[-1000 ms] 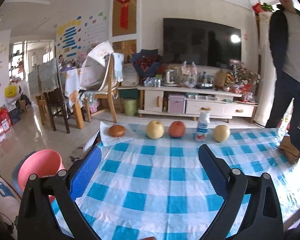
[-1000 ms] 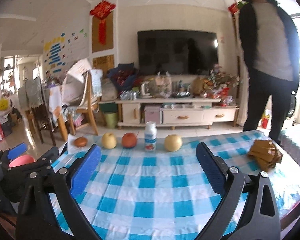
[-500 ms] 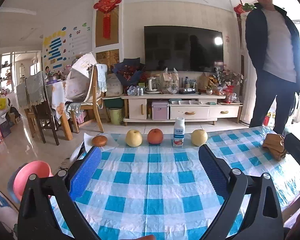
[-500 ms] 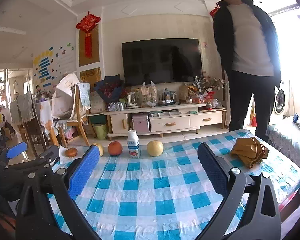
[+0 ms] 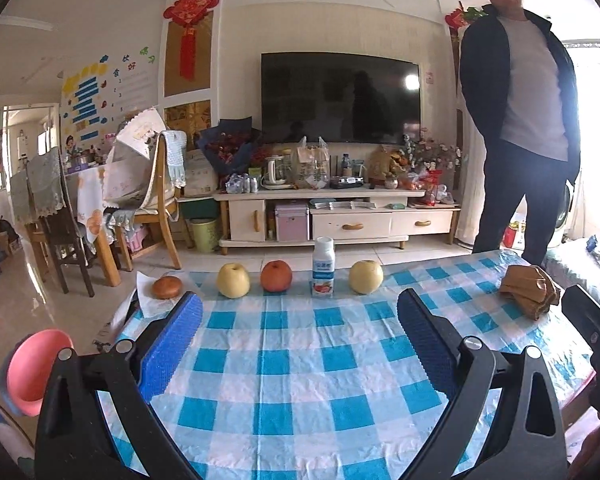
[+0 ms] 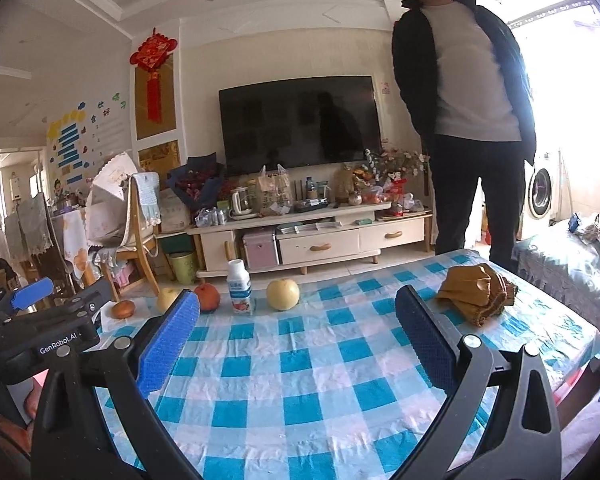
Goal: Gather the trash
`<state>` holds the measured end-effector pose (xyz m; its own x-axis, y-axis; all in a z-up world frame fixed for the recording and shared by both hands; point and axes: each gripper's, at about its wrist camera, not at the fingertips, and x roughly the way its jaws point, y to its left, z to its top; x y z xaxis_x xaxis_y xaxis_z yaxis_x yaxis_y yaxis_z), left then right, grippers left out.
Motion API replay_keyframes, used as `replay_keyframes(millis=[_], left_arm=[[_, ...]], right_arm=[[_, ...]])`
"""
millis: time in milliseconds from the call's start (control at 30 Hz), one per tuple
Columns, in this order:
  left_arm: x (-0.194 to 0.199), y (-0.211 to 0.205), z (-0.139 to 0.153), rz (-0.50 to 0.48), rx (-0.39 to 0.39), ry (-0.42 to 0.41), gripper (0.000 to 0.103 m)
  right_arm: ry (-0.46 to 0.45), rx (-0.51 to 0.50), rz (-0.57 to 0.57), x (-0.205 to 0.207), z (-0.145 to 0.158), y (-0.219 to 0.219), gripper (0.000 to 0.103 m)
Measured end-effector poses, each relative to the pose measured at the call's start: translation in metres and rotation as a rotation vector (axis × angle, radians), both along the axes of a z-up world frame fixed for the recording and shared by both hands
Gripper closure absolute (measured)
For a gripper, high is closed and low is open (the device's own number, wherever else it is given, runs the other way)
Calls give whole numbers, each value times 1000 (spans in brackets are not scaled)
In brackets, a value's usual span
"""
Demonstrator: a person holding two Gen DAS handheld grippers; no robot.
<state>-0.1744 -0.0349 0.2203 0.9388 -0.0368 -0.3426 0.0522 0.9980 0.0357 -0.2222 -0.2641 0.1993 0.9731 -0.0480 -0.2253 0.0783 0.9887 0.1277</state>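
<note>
Left gripper [image 5: 298,320]: jaws spread wide with nothing between them; black plastic arms, blue pads with a fine knobbly grid texture; held above the near part of the table.
Right gripper [image 6: 296,318]: likewise spread and empty; same black frame and ribbed blue pads; its tip also shows at the right edge of the left wrist view.
Tablecloth [image 5: 300,364]: thin, glossy, crinkled sheet in blue, white and pale pink checks, covering the table.
Milk bottle [image 5: 323,267]: small white plastic bottle with a rounded cap and a printed label, upright at the far edge, between the red apple and the right-hand pear.
Red apple [image 5: 276,276]: round, smooth, orange-red.
Pale pears [image 5: 233,280]: two yellowish, round fruits, one at each side of the apple-and-bottle pair.
Brown bun [image 5: 167,287]: flattened, glossy round, lying on a white paper napkin [image 5: 146,298] at the far left corner.
Brown paper wad [image 6: 476,294]: crumpled, folded, mustard-brown heap on the right side of the cloth, well apart from the row.
Pink bin [image 5: 34,372]: smooth, round plastic rim, on the floor left of the table.
Person [image 6: 466,120]: stands beyond the table's far right corner in a dark jacket and grey top.
</note>
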Motion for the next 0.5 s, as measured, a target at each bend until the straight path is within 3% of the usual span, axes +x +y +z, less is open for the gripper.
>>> replay_keyframes(millis=[267, 500], left_arm=[[5, -6, -5, -9, 9, 3, 6], [19, -7, -18, 2, 29, 59, 6]], right_arm=[[10, -6, -2, 3, -3, -1, 4], [62, -10, -2, 13, -14, 0, 4]])
